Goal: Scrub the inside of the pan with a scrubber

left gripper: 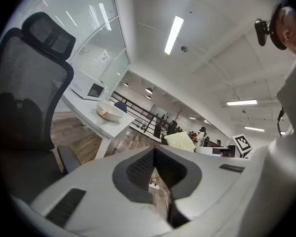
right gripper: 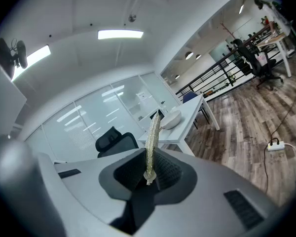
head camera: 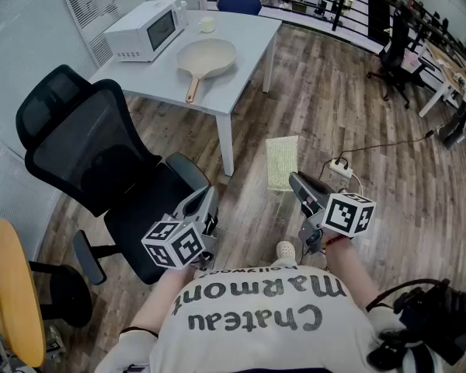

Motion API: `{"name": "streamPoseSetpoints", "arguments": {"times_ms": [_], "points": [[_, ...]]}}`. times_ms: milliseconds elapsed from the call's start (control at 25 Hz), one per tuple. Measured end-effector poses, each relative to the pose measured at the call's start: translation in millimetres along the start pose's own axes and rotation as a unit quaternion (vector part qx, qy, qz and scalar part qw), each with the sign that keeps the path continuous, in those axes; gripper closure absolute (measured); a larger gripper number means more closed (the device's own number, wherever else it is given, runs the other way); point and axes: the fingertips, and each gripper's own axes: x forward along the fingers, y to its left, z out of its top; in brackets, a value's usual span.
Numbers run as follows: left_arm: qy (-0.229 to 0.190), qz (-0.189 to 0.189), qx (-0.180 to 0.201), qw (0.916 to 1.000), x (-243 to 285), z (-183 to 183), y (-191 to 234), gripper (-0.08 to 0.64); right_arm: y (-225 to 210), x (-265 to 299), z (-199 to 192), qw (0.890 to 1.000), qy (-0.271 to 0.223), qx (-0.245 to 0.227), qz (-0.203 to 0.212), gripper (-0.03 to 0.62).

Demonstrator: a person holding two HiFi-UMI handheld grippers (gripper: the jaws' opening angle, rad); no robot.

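Head view: the task is judged barely begun. One pan (head camera: 207,57) is seen lying on the white worktop (head camera: 248,31), well apart from both grippers, its inside pale and untouched by any tool. One scrubber (head camera: 282,162), a flat yellow-green pad, is held out over the wooden floor by the right gripper (head camera: 297,180). The left gripper (head camera: 208,199) is carried near the one black office chair (head camera: 101,162). Also counted on the worktop: one microwave (head camera: 145,28) and one small cup (head camera: 207,23). Left gripper view: the fingers (left gripper: 138,168) are closed together with nothing between them. The pan is seen far ahead on the worktop's corner, and the scrubber is seen off to the right. Right gripper view: the fingers (right gripper: 170,172) are clamped on the scrubber's lower edge, and the pad is seen edge-on, standing upright. The pan and worktop lie beyond it in the distance. Done so far: the scrubber is picked up. Left to do: the walk to the worktop, the steadying of the pan, and all of the scrubbing. Totals: two grippers, one pan, one scrubber.
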Motion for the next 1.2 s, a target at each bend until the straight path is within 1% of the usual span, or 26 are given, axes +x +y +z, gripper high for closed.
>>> {"name": "streamPoseSetpoints", "arguments": {"times_ms": [240, 520, 680, 880, 1000, 1120, 1200], "points": [[0.000, -0.001, 0.002, 1.0000, -1, 1, -1, 0.568, -2, -1, -2, 1.000, 0.001, -0.002, -0.003, 0.545], [0.001, -0.001, -0.004, 1.0000, 2, 0, 1, 0.568, -6, -1, -4, 1.000, 0.007, -0.024, -0.018, 0.545], [0.008, 0.001, -0.014, 0.9999, 14, -8, 6, 0.568, -25, 3, -3, 1.000, 0.006, 0.000, -0.025, 0.545], [-0.006, -0.005, -0.024, 0.9997, 51, 2, 8, 0.568, -56, 23, 21, 1.000, 0.000, 0.026, -0.015, 0.543], [-0.001, 0.012, -0.027, 0.9996, 78, 5, 15, 0.568, -79, 40, 38, 0.999, 0.013, 0.030, -0.008, 0.543], [-0.011, 0.025, -0.039, 0.9989, 111, 23, 16, 0.568, -96, 61, 60, 0.999, 0.039, 0.030, 0.018, 0.545], [-0.025, 0.025, -0.036, 0.9987, 133, 39, 13, 0.568, -106, 76, 82, 0.998, 0.042, 0.024, 0.038, 0.544]]}}
